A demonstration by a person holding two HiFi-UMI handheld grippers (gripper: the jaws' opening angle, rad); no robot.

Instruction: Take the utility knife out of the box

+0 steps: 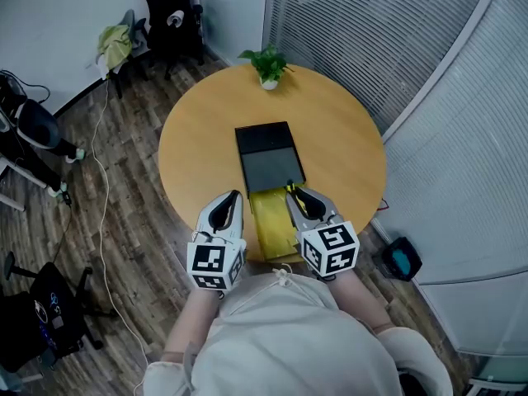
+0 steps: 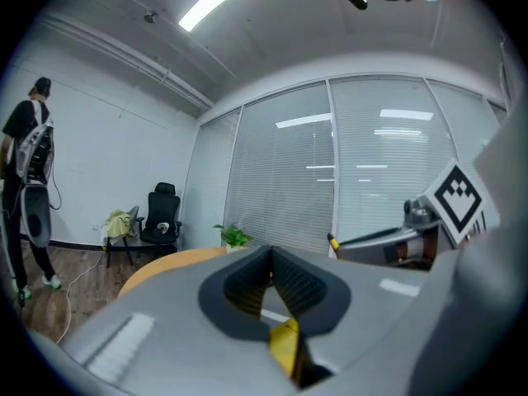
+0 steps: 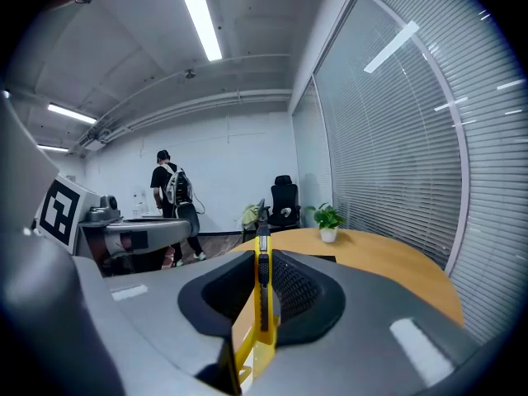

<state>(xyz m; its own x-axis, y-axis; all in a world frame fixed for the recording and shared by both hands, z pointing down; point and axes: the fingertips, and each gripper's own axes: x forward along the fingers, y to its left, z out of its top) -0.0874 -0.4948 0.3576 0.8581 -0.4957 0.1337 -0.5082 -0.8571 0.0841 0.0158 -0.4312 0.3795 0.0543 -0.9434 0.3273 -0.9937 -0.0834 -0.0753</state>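
The yellow utility knife (image 3: 262, 291) stands on edge between the jaws of my right gripper (image 3: 262, 258), which is shut on it; its tip pokes out past the jaws. In the head view the right gripper (image 1: 294, 193) hovers at the near end of the open black box (image 1: 272, 170), with the knife (image 1: 289, 189) at its tips. A flat yellow piece (image 1: 272, 221) lies on the table between both grippers. My left gripper (image 1: 235, 196) sits just left of it, over the table's near edge. In its own view the left gripper (image 2: 271, 261) has its jaws meeting at the tips.
The round wooden table (image 1: 338, 130) carries a small potted plant (image 1: 268, 66) at its far edge. Glass walls with blinds run along the right. Office chairs (image 1: 169, 19) stand at the back left. A person (image 3: 173, 192) stands farther off in the room.
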